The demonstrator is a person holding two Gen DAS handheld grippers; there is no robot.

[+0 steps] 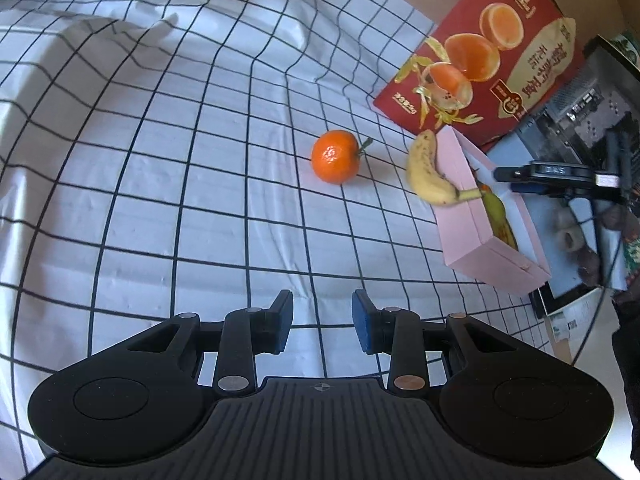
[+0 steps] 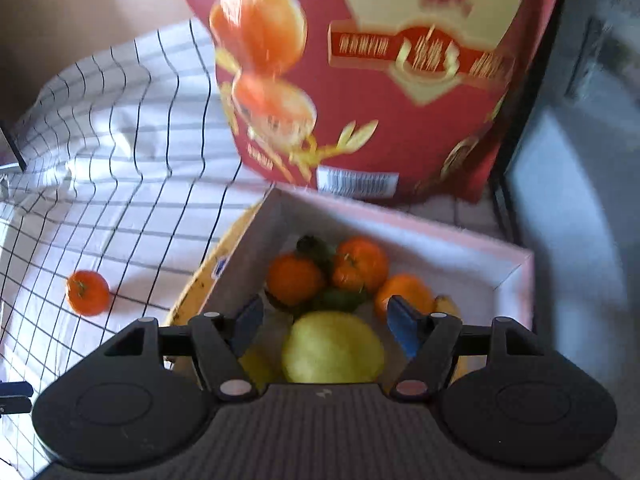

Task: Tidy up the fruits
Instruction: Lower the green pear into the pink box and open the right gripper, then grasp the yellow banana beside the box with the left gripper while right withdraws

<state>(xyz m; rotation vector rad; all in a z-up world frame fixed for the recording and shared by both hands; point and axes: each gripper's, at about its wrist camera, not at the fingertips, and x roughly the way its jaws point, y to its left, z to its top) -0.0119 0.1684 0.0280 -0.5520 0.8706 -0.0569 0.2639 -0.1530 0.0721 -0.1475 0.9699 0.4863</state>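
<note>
A red carton (image 1: 484, 64) printed with oranges stood at the far side of the checked cloth (image 1: 160, 184), directly behind the pink box (image 1: 466, 216). The box held several mandarins (image 2: 296, 278), a pear (image 2: 332, 346) and green fruit. One banana (image 1: 426, 172) leaned on the box's left wall, outside it. A loose mandarin (image 1: 335, 156) lay on the cloth left of the box, well apart from it. Dark equipment crowded the right edge beyond the box. The cloth to the left and near side lay open, though rumpled.

The left gripper (image 1: 322, 320) hung over bare cloth, jaws partly apart, nothing between them. The right gripper (image 2: 322, 318) hung above the box, jaws apart over the pear, pads not pressing it; that view was blurred.
</note>
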